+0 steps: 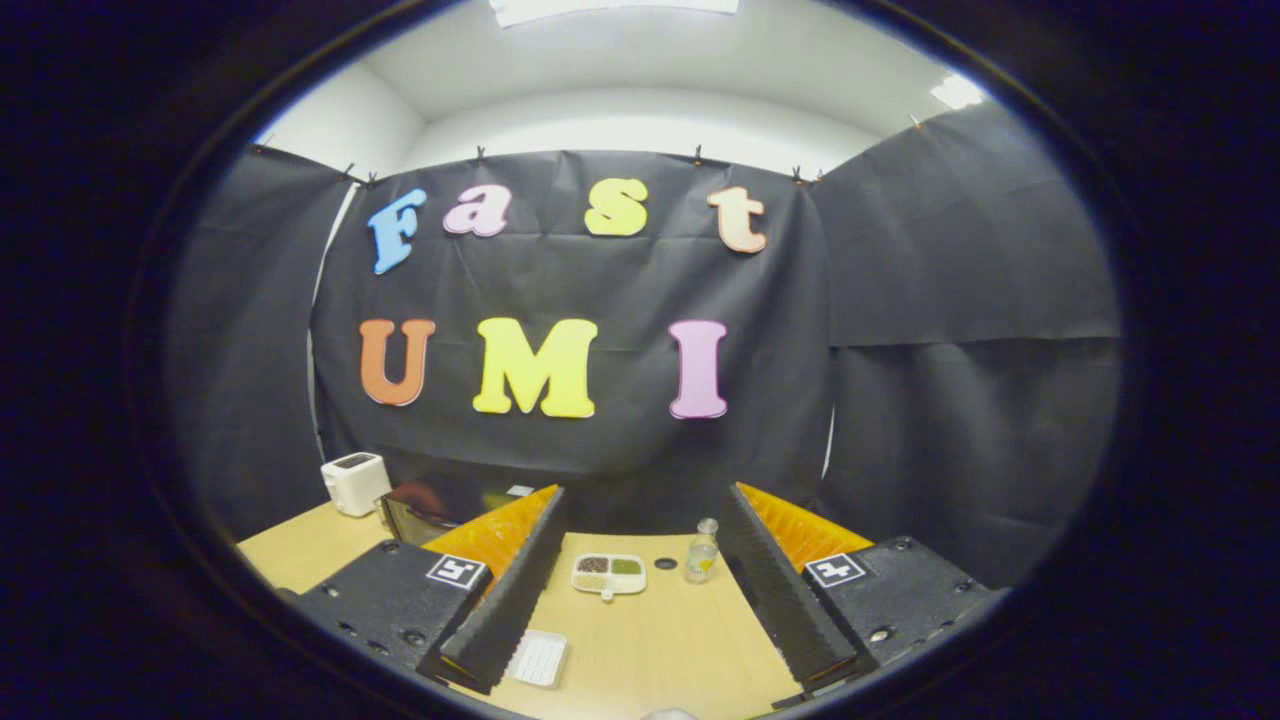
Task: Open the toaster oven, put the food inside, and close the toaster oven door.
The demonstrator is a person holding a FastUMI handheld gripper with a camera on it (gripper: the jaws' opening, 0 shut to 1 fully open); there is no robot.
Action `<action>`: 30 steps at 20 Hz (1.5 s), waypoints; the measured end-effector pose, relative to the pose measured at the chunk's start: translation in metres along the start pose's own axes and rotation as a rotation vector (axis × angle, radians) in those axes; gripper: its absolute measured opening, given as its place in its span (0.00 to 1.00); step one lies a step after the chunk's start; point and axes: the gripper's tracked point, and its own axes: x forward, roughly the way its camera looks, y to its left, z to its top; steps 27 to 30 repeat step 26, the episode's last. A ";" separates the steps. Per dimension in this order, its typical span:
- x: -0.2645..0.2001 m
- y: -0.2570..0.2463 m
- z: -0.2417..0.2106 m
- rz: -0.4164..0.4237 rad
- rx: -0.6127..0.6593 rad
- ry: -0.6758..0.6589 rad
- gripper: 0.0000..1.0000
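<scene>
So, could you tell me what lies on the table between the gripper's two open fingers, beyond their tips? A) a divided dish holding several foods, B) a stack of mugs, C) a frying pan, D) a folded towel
A: a divided dish with separate portions of food sits on the wooden table ahead of the gripper, whose fingers stand wide apart, with a small clear bottle beside the dish.

Light wooden table [650, 640] with white toaster [354, 483], toaster oven [415, 515], divided food tray [609, 575], small bottle [702, 552], white tray [537, 658].
</scene>
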 end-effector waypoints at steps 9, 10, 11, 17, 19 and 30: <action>-0.001 0.007 0.001 0.026 0.047 0.009 1.00; -0.001 0.006 0.002 0.024 0.054 0.011 1.00; -0.001 0.003 0.001 0.018 0.058 0.013 1.00; 0.007 0.005 0.004 0.007 0.064 0.005 1.00; 0.008 0.005 0.005 0.007 0.058 0.006 1.00; 0.003 -0.002 0.005 0.007 0.044 0.020 1.00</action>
